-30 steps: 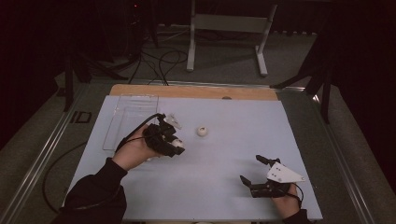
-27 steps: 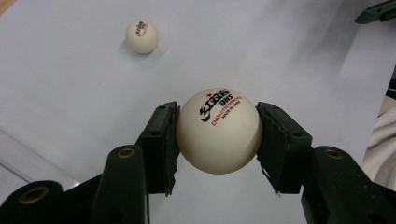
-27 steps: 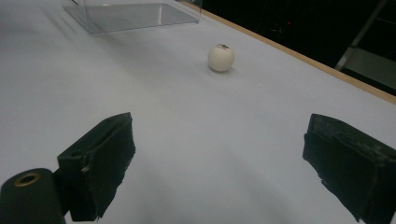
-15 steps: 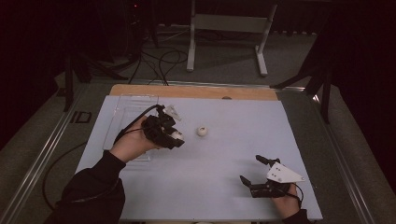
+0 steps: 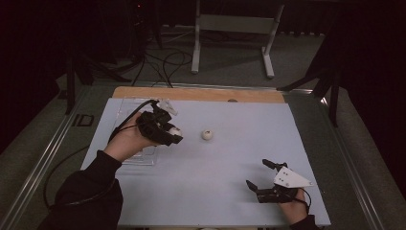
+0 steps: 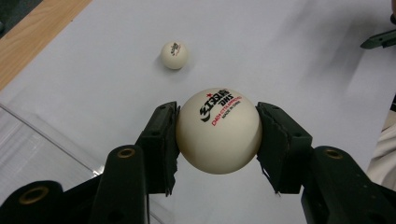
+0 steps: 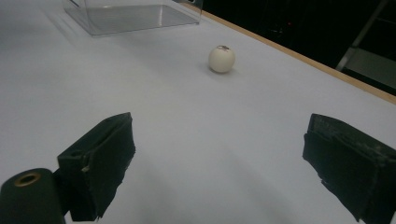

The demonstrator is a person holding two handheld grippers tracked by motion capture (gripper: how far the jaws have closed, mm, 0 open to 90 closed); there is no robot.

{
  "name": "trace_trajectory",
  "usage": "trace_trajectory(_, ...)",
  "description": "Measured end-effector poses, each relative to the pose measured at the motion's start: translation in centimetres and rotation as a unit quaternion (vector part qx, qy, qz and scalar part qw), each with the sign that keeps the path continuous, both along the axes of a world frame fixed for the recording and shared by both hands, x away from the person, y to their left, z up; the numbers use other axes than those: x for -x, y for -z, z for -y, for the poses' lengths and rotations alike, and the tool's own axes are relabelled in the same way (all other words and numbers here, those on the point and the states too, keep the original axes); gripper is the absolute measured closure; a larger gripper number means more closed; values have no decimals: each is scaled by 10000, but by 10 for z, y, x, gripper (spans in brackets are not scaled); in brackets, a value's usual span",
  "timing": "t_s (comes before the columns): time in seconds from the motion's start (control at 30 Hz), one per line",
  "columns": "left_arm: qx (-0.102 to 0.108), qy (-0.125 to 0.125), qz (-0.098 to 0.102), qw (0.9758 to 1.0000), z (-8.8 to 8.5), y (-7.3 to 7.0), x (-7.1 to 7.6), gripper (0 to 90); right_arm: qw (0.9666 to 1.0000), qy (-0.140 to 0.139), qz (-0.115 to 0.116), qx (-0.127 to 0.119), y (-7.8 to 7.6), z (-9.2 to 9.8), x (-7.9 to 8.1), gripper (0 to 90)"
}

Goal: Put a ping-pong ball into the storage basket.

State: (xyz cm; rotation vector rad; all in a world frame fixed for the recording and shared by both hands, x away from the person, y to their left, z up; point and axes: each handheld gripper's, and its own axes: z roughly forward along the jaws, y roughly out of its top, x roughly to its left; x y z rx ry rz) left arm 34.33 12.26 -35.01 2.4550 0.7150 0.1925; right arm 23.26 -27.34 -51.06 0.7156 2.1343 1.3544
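Observation:
My left gripper (image 6: 217, 140) is shut on a white table-tennis ball (image 6: 218, 130) with black and red print, both pads pressed against its sides. In the high view that gripper (image 5: 173, 134) hangs above the right edge of a clear plastic box (image 5: 139, 155). A second white ball (image 5: 207, 135) (image 6: 174, 55) (image 7: 221, 59) lies loose on the white table sheet (image 5: 215, 172), just right of the held one. My right gripper (image 5: 258, 175) (image 7: 224, 168) rests near the front right of the sheet, open, nothing between its pads.
The clear box (image 7: 135, 14) stands at the sheet's left side. A wooden strip (image 5: 191, 93) runs along the far table edge. Beyond it are cables and a white stand (image 5: 230, 28) on the floor.
My left gripper has risen and moved left and toward the far edge with the ball, now over the clear box's edge. The right gripper and the loose ball have stayed put.

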Motion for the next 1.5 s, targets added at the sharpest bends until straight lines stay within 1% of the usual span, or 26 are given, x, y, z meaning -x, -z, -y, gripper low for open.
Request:
trace_trajectory(0.1, 76, -115, -16, 9999, -7, 1, -2, 523, 10000, 1, 20, 2, -1, 0, 0, 90)
trace_trajectory(0.13, 17, -153, 0, 9999, -9, 2, -3, 523, 10000, 0, 28, 9, -1, 0, 1, 90)
trace_trajectory(0.2, 34, -221, 1, 9997, -13, 2, -5, 523, 10000, -1, 27, 18, -1, 0, 1, 90)
trace_trajectory(0.23, 1, -272, 6, 9996, -16, 2, -6, 523, 10000, -2, 23, 15, -1, 0, 0, 90)
trace_trajectory(0.3, 47, -336, 18, 9994, -20, 2, -8, 523, 10000, -7, 10, 13, 0, -1, 0, 90)
trace_trajectory(0.37, 10, -429, 48, 9991, -26, 0, -9, 523, 10000, -9, 12, 16, 0, -1, 0, 90)
trace_trajectory(0.4, 49, -489, 34, 9988, -29, 0, -10, 523, 10000, -9, 9, 15, 0, -1, 0, 90)
trace_trajectory(0.43, 6, -525, 61, 9986, -33, -1, -11, 523, 10000, -6, 7, 13, 0, -1, 0, 90)
trace_trajectory(0.53, 21, -638, 99, 9979, -40, -3, -12, 523, 10000, -5, 6, 16, 0, -1, 0, 90)
trace_trajectory(0.67, 57, -830, 102, 9965, -51, -3, -14, 523, 10000, -19, 4, 25, 0, -1, 0, 90)
trace_trajectory(0.77, 40, -946, 103, 9955, -57, -3, -16, 524, 10000, -18, 7, 35, 0, -1, 0, 90)
trace_trajectory(0.8, 2, -966, 124, 9952, -58, -2, -17, 523, 10000, -18, 5, 40, 0, -1, 0, 90)
trace_trajectory(0.83, 34, -1020, 116, 9947, -60, -1, -18, 524, 10000, -18, 1, 40, 0, -1, 0, 90)
trace_trajectory(0.9, 17, -1076, 91, 9942, -63, 1, -20, 524, 10000, -22, 6, 46, 0, -1, 0, 90)
trace_trajectory(0.97, 49, -1120, 77, 9937, -66, 2, -21, 524, 10000, -26, 2, 40, 0, -1, 0, 89)
trace_trajectory(1.0, 59, -1171, 101, 9931, -68, 3, -22, 523, 10000, -25, 3, 44, 0, -1, 0, 90)
trace_trajectory(1.07, 96, -1197, 76, 9927, -70, 5, -24, 524, 10000, -26, -3, 38, 0, -1, 0, 90)
trace_trajectory(1.13, 79, -1266, 62, 9919, -71, 7, -25, 523, 10000, -26, 0, 42, 0, -1, 0, 90)
trace_trajectory(1.17, 86, -1260, 49, 9920, -72, 8, -26, 523, 10000, -23, -5, 41, 0, -1, 0, 90)
trace_trajectory(1.23, 88, -1364, 36, 9906, -74, 13, -28, 523, 10000, -24, -6, 42, 0, -1, 0, 90)
trace_trajectory(1.3, 162, -1403, 9, 9900, -77, 16, -30, 523, 10000, -27, -6, 39, 0, -1, 0, 90)
trace_trajectory(1.33, 133, -1458, 13, 9892, -77, 19, -31, 523, 10000, -24, -8, 42, 0, -1, 0, 90)
trace_trajectory(1.4, 156, -1485, -33, 9888, -78, 23, -33, 524, 10000, -30, -16, 43, 1, -1, 0, 89)
trace_trajectory(1.43, 113, -1525, -41, 9882, -79, 26, -34, 523, 10000, -26, -14, 48, 1, -1, 0, 90)
trace_trajectory(1.47, 61, -1600, -24, 9871, -78, 29, -34, 523, 10000, -26, -17, 48, 1, -1, 0, 90)
trace_trajectory(1.5, 56, -1632, -27, 9866, -79, 30, -35, 523, 10000, -25, -17, 48, 1, -1, 0, 90)
